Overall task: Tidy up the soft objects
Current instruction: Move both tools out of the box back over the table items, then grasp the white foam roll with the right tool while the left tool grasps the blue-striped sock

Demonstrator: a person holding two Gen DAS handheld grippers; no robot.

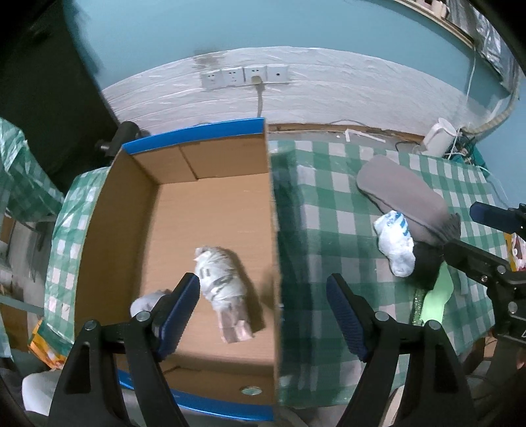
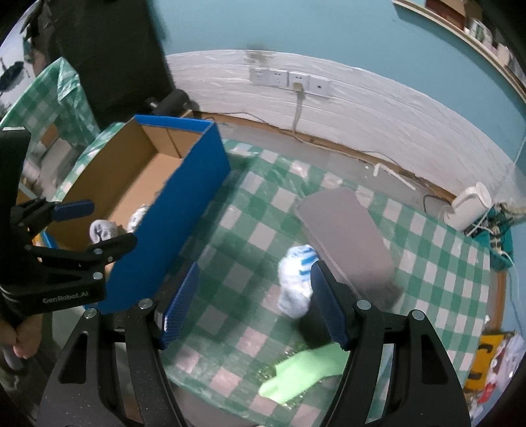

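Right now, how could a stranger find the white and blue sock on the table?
Start at the box and look right, onto the checked cloth. A grey pad lies there; the sock sits against its near left edge. It is the only white bundle with blue stripes outside the box.

Blue outside, plain brown inside on the cardboard box point(image 2: 171, 210). In it, a grey-and-white striped sock roll point(image 1: 220, 279) with a pale pink end, and a white-grey ball point(image 1: 144, 303) beside it. Right of the box, the tablecloth point(image 1: 328, 203) shows green-and-white checks. On it, a flat grey pad point(image 2: 345, 236), a white bundle with blue stripes point(image 2: 296, 282), and a bright light-green piece point(image 2: 305, 371). Behind the box, a teal wall point(image 1: 296, 23).
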